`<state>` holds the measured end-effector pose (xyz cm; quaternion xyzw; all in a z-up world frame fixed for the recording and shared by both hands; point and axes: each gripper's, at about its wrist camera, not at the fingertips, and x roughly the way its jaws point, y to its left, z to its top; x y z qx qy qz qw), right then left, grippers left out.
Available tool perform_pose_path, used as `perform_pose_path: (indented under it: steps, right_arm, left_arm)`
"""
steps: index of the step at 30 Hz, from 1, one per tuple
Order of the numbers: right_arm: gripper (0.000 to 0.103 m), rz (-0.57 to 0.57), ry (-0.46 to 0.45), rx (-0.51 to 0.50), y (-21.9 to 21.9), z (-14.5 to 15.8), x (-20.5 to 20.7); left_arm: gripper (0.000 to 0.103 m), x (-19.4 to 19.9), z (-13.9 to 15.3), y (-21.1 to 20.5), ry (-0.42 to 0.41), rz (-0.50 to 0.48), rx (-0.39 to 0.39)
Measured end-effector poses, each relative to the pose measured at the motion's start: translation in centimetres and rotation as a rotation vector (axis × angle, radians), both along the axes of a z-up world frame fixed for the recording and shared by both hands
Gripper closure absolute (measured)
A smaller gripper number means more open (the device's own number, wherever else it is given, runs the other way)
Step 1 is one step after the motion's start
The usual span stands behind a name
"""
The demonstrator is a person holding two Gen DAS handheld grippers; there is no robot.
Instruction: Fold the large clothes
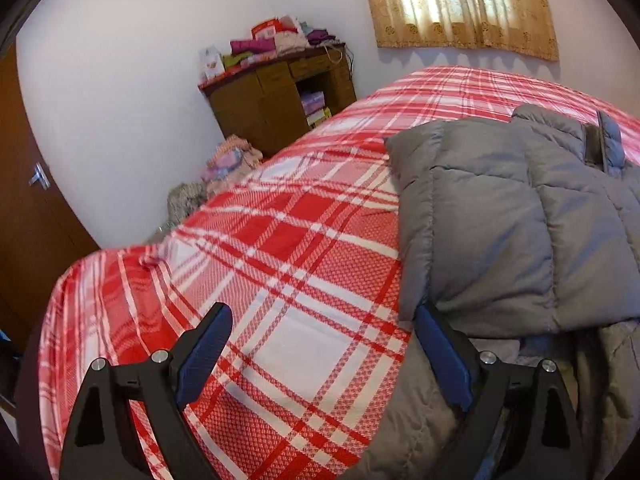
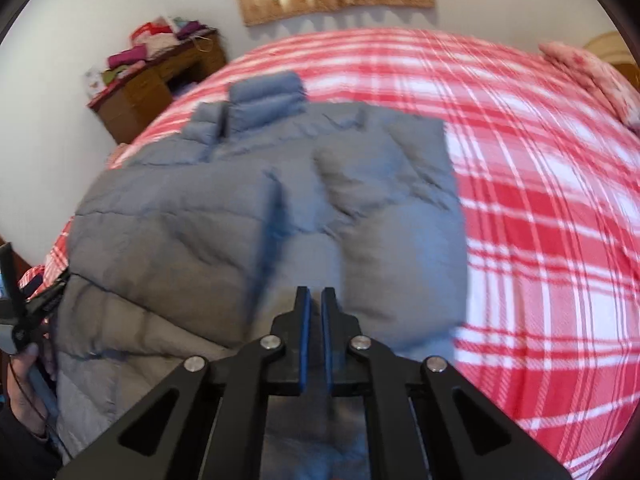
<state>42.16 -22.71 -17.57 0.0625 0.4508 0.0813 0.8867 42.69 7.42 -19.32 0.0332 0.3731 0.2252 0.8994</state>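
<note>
a grey puffer jacket [image 2: 256, 216] lies partly folded on the red plaid bedspread [image 1: 280, 240]. the left gripper [image 1: 322, 320] hovers spread wide at the jacket's edge, holding nothing. the right gripper [image 2: 313, 294] hangs above the jacket, pads nearly together, nothing visibly between them.

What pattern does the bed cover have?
Red and white plaid bed cover, clearest in the left wrist view.

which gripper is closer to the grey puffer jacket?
Right. The right gripper sits over the grey puffer jacket, fingers nearly closed. The left gripper is open over the plaid bedspread, only its right finger at the jacket's edge.
</note>
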Motion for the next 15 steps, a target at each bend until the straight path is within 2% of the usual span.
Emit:
perform_pose_path:
  steps: [2,3,4,5,6,7,10,12,14,15]
  right_arm:
    - [0.094,0.003,-0.014,0.022,-0.5,0.4,-0.4]
    - [0.089,0.01,-0.023,0.046,-0.5,1.0,-0.5]
    - [0.077,0.013,-0.032,0.05,-0.4,1.5,-0.4]
    - [0.062,0.022,-0.04,0.059,-0.2,1.9,-0.3]
    - [0.022,0.038,-0.053,0.076,0.1,2.5,-0.3]
    - [0.01,0.046,-0.072,0.09,0.5,3.0,-0.2]
    - [0.018,0.086,-0.083,0.058,3.1,3.4,0.9]
    - [0.022,0.12,-0.038,0.075,4.8,2.1,2.5]
    - [0.064,0.138,0.018,0.084,5.5,0.7,3.4]
    - [0.088,0.14,0.02,0.08,5.8,0.4,3.4]
  left_arm:
    - [0.01,-0.4,0.4,0.2,-0.011,-0.001,-0.017]
    - [0.01,-0.7,0.8,0.1,-0.028,-0.003,-0.012]
    - [0.01,-1.0,1.3,-0.1,-0.043,-0.006,-0.004]
    - [0.01,-1.2,1.6,-0.2,-0.056,-0.009,-0.001]
    - [0.01,-1.5,2.1,-0.4,-0.074,-0.015,-0.003]
    - [0.01,-1.8,2.5,-0.5,-0.09,-0.022,-0.007]
    - [0.01,-1.9,3.1,-1.2,-0.105,-0.044,-0.003]
    - [0.01,-1.6,2.9,-1.3,-0.097,-0.048,0.006]
    - [0.01,-1.3,2.3,-1.0,-0.082,-0.036,0.017]
    - [0.01,-1.2,1.9,-0.7,-0.069,-0.028,0.017]
